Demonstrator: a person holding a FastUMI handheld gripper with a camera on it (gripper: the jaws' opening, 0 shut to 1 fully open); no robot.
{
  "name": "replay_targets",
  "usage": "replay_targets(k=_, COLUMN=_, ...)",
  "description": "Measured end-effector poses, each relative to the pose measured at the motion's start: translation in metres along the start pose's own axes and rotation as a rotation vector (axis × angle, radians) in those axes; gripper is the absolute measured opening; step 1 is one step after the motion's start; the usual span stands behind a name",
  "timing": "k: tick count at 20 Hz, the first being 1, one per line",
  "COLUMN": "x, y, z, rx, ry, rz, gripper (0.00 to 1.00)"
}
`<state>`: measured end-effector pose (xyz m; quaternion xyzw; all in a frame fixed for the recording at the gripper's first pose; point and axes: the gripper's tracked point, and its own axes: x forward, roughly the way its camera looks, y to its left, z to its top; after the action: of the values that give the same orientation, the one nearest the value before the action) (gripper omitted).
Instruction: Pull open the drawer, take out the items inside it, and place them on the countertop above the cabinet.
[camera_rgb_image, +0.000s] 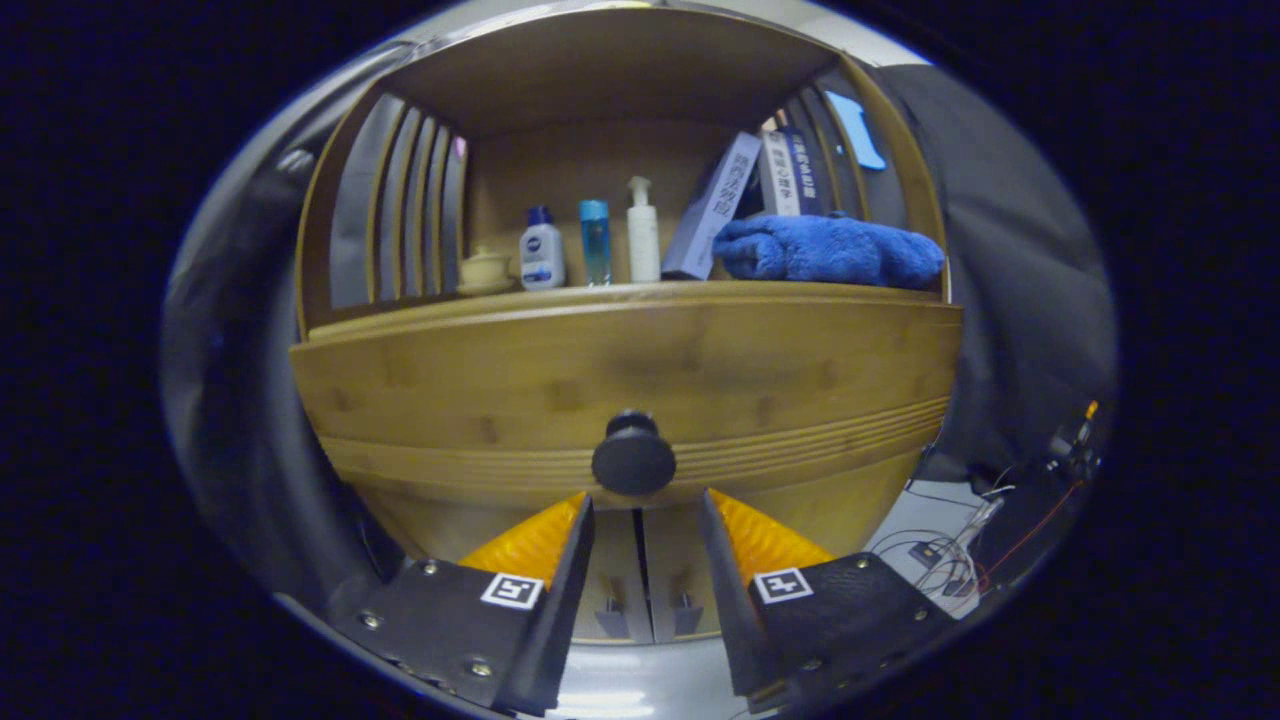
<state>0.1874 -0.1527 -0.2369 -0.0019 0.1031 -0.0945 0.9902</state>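
Note:
A bamboo cabinet faces me with its drawer front (620, 375) closed. A round black knob (633, 458) sits at the drawer's middle, just ahead of and slightly above my fingertips. My gripper (645, 500) is open, its two fingers spread wider than the knob and touching nothing. Above the drawer lies the countertop (640, 292), a shelf-like ledge of the cabinet. The drawer's inside is hidden.
On the countertop stand a small cream pot (484, 270), a white and blue bottle (541, 250), a blue-capped bottle (594, 243), a white pump bottle (642, 232), leaning boxes (715, 205) and a blue towel (830, 250). Two lower cabinet doors (645, 580) sit beneath the drawer. Cables (950, 560) lie on the floor to the right.

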Motion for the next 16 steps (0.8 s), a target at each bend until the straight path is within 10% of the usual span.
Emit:
replay_targets(k=3, x=0.014, y=0.004, z=0.002, rx=-0.029, ry=-0.006, rz=0.004, gripper=0.63)
replay_targets(k=5, x=0.018, y=0.003, z=0.005, rx=0.021, ry=-0.043, rz=0.003, gripper=0.41)
replay_targets(k=16, x=0.006, y=0.001, z=-0.003, rx=-0.036, ry=0.006, rz=0.037, gripper=0.28)
